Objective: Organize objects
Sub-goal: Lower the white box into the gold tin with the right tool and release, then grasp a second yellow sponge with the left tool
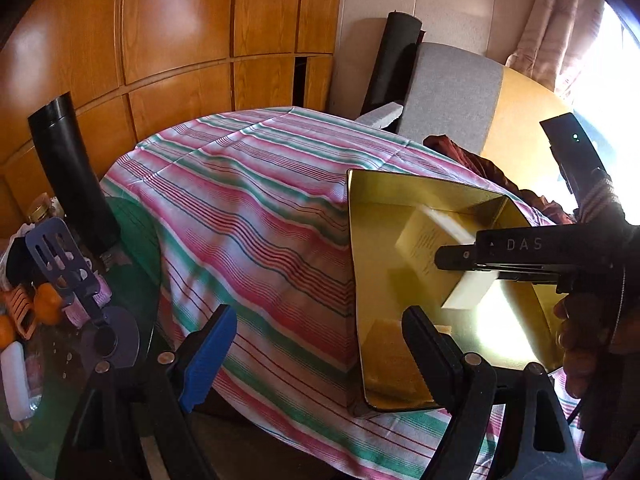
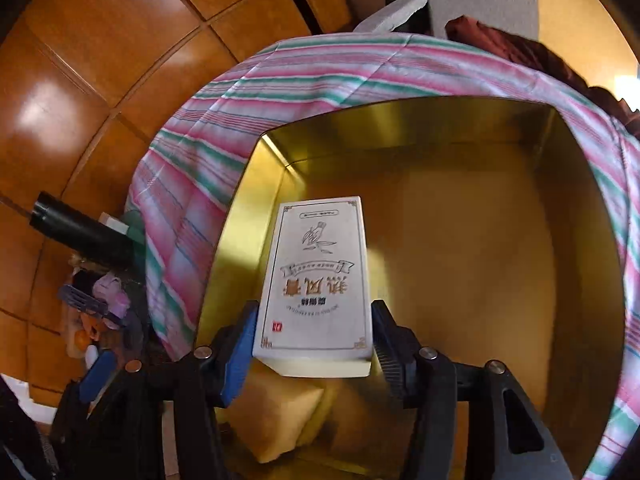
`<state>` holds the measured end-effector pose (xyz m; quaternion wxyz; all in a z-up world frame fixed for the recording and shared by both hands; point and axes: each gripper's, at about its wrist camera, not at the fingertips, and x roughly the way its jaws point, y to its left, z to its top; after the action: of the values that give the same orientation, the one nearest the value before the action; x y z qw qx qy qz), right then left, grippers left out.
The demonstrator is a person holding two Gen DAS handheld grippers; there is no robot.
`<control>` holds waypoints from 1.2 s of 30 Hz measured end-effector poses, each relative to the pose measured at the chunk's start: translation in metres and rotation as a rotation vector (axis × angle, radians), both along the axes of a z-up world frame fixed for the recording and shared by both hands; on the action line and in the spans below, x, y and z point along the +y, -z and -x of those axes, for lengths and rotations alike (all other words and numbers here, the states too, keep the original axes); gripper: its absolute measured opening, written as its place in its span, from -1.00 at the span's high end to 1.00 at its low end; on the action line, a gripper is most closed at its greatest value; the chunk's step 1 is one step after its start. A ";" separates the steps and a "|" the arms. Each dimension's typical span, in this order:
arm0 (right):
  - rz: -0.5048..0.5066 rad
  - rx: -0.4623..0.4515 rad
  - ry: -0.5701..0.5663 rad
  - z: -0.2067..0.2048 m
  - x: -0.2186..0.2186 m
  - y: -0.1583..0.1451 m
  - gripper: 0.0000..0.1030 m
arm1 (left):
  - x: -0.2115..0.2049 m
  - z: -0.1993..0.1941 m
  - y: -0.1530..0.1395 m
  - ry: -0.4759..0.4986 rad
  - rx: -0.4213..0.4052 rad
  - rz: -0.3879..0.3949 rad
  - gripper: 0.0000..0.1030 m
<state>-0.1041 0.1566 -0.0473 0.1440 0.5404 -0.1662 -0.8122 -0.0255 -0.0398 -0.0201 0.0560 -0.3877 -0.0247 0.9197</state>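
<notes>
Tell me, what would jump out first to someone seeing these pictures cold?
Probably the shiny gold tin lying open on the pink-and-green striped cloth. Over it, the right tongs are shut on a white printed box. The left tongs hang open at the tin's near edge, and a clutter of small things, including a purple slotted spatula, sits off to the left.

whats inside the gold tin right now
Inside the gold tin, the right gripper holds a white box above a yellow packet on the floor. The box and gripper cover part of the floor.
</notes>
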 end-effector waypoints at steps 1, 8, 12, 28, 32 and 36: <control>0.034 -0.003 -0.011 -0.001 -0.001 -0.001 -0.11 | -0.002 0.001 0.001 -0.004 -0.003 -0.001 -0.66; 0.087 0.013 -0.013 -0.017 -0.001 -0.009 -0.11 | -0.002 0.002 0.004 -0.003 -0.006 -0.011 -0.66; -0.015 0.073 0.005 -0.032 0.002 -0.025 -0.11 | 0.005 0.000 0.000 0.015 0.006 0.002 -0.66; -0.307 0.225 0.191 -0.096 0.081 -0.049 -0.42 | 0.052 -0.012 -0.020 0.133 0.052 0.044 -0.77; -0.329 0.234 0.239 -0.108 0.101 -0.051 -0.42 | 0.071 -0.017 -0.021 0.180 0.054 0.059 -0.78; -0.386 0.249 0.273 -0.122 0.118 -0.053 -0.51 | 0.090 -0.020 -0.022 0.228 0.052 0.072 -0.78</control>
<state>0.0182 0.2747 0.0056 -0.0530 0.4265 -0.0606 -0.9009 -0.0051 0.0507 0.0015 0.1469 -0.3659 0.0540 0.9174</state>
